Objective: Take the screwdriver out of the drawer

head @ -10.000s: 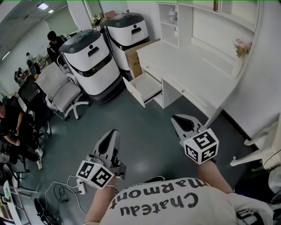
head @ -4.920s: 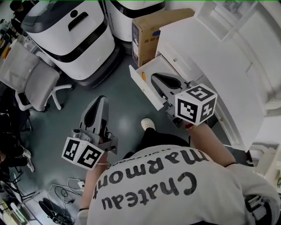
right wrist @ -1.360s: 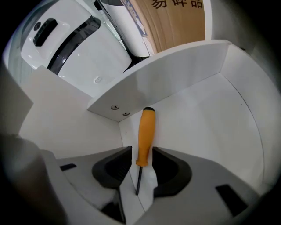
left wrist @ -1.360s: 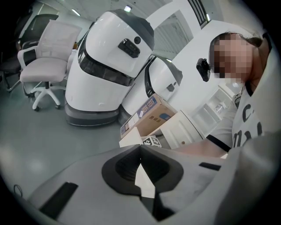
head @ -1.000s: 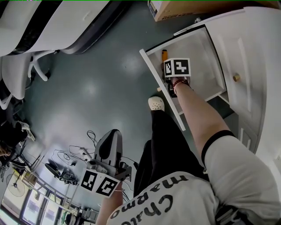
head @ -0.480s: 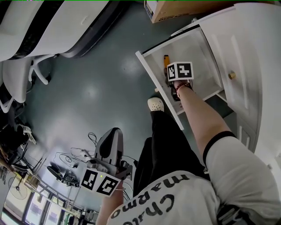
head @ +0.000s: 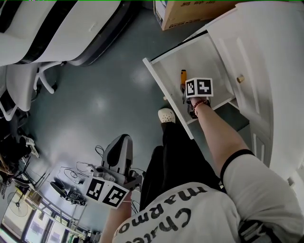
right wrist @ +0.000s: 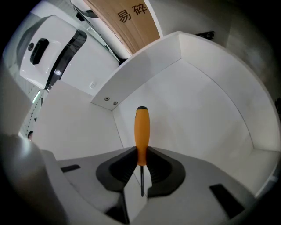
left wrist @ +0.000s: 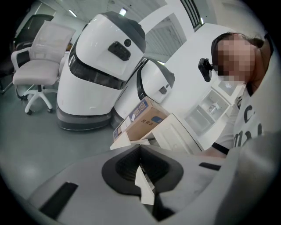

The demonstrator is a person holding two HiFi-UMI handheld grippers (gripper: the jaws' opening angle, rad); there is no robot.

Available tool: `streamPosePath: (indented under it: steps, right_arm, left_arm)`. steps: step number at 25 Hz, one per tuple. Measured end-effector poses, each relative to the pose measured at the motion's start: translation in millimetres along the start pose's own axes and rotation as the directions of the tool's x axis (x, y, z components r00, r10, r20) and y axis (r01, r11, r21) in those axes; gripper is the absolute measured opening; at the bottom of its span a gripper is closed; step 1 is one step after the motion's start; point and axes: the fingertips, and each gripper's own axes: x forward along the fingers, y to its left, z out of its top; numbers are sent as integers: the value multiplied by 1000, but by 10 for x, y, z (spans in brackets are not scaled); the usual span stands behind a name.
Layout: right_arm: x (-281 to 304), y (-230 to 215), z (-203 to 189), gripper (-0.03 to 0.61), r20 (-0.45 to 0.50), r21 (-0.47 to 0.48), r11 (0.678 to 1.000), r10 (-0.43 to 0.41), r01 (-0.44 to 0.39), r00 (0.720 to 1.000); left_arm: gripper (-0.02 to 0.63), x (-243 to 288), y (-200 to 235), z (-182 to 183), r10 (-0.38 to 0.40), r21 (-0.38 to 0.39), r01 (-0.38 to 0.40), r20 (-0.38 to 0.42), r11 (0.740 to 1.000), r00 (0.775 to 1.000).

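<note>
The screwdriver (right wrist: 142, 132) has an orange handle and a thin dark shaft. My right gripper (right wrist: 141, 154) is shut on the lower end of its handle, and its jaws have just been closing on it. The handle sticks out ahead of the fingers, above the white floor of the open drawer (right wrist: 206, 105). In the head view the right gripper (head: 186, 92) reaches steeply down into the drawer (head: 166, 97), with the screwdriver (head: 183, 77) poking out beyond its marker cube. My left gripper (head: 121, 142) hangs over the grey floor at lower left, far from the drawer, shut with nothing in it (left wrist: 140, 148).
A cardboard box (head: 190, 12) stands behind the drawer. The white desk (head: 280, 57) with a knobbed cabinet door (head: 240, 79) fills the right. White machines (head: 61, 28) and an office chair (head: 19, 80) stand at upper left. Cables (head: 80, 173) lie near the left gripper. The person's shoe (head: 166, 115) is by the drawer front.
The right gripper has drawn back toward the drawer's front and risen a little, carrying the screwdriver with it. The left gripper has hardly shifted.
</note>
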Motion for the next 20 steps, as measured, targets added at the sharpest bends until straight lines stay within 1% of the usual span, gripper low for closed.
streamPosePath:
  steps: [3,7,9,11,15,17,20]
  right_arm:
    - [-196,33,-33,80,7,-30,1000,7,-6,1000]
    - [-519,89,-99,80,23,-65,998,15,-14,1000]
    - [-714,132,-149,80,25,-100,995,9,-7,1000]
    - [-906,183,-182,80,30,-134,991,8,-4,1000]
    - [-1292,335,-288,80,44,-154,988,28,-21,999]
    - [-1474,441,-285,80,56,-188,982,40,-29,998]
    - [-1762,606,-242,80,98,-247,969,55,-30,994]
  left_arm:
    - [23,28,-155,50,-25,-4,25,27,1000,999]
    - [23,6,-400,156,-60,27,58,60,998,996]
    - [23,-65,-503,240,-70,34,68,80,997,994]
    - [23,-145,-591,320,-79,36,76,104,996,991]
    - [23,-352,-754,411,-92,51,85,138,995,986]
    - [23,-423,-827,461,-98,68,88,157,994,983]
    - [23,-500,-916,560,-105,104,88,182,991,978]
